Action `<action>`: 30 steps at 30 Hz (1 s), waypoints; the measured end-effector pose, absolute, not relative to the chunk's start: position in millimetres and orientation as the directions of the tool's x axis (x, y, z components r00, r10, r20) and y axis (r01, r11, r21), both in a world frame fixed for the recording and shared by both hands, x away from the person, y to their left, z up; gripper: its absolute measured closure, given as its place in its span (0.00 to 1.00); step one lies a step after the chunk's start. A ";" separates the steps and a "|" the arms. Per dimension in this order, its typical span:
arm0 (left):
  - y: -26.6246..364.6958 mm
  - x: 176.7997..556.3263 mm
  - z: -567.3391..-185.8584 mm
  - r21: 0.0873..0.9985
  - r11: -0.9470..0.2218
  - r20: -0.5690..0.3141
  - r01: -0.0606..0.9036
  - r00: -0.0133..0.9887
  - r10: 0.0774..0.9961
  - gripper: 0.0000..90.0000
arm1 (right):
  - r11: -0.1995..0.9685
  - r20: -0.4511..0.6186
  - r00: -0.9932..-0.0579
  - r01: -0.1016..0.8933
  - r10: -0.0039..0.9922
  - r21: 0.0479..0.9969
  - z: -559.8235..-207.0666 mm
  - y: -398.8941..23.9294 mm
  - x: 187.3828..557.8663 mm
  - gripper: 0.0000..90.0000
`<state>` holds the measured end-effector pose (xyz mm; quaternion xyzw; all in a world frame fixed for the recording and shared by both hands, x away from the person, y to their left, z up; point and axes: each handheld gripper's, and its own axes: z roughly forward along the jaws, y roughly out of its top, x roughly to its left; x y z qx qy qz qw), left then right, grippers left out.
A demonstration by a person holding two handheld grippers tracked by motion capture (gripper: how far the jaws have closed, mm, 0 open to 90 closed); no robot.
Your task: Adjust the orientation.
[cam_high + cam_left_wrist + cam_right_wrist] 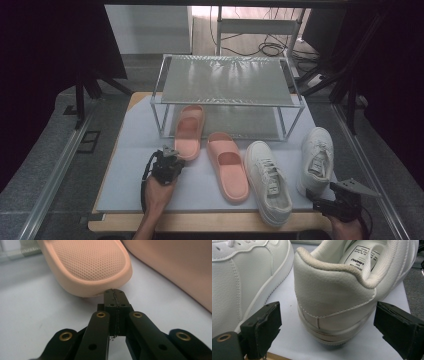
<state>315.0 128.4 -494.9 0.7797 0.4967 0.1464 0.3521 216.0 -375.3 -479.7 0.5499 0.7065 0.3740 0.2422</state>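
Observation:
Two pink slides and two white sneakers lie on the white mat. My left gripper [175, 160] [114, 293] is shut with nothing between its jaws; its tips sit at the heel rim of the left pink slide [189, 131] [87, 265]. The other pink slide [228, 165] [175, 267] lies to its right. My right gripper [315, 197] [327, 327] is open, its jaws standing either side of the heel of the right white sneaker [316, 157] [332, 295] without pressing on it. The left white sneaker [267, 180] [244, 272] lies beside it.
A two-level metal shelf rack [227, 80] stands at the back of the mat [130, 180]; the left slide's toe reaches under its lower level. The wooden table edge [200, 222] runs along the front. Dark stands and cables lie beyond the table.

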 end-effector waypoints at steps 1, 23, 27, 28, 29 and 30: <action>127.8 317.4 -493.5 0.695 -0.260 -0.117 0.670 0.463 0.879 1.00 | 0.116 0.069 -0.278 0.596 0.958 0.794 -479.6 -375.3 215.9 0.08; 115.4 358.1 -494.6 0.693 -0.265 -0.077 0.671 0.434 0.898 1.00 | 0.115 0.072 -0.281 0.594 0.957 0.796 -479.5 -376.7 215.7 0.09; 113.0 365.9 -494.4 0.690 -0.272 -0.059 0.670 0.426 0.903 1.00 | 0.116 0.072 -0.282 0.596 0.957 0.795 -479.3 -377.4 215.5 0.09; 112.5 368.1 -494.3 0.690 -0.273 -0.055 0.671 0.424 0.904 1.00 | 0.115 0.073 -0.282 0.596 0.957 0.794 -479.2 -377.4 215.5 0.09; 111.9 370.0 -494.2 0.688 -0.270 -0.055 0.673 0.419 0.906 1.00 | 0.115 0.073 -0.282 0.596 0.957 0.795 -479.2 -377.5 215.4 0.09; 111.5 372.0 -494.2 0.688 -0.269 -0.054 0.674 0.417 0.907 1.00 | 0.115 0.073 -0.282 0.596 0.957 0.795 -479.1 -377.6 215.4 0.09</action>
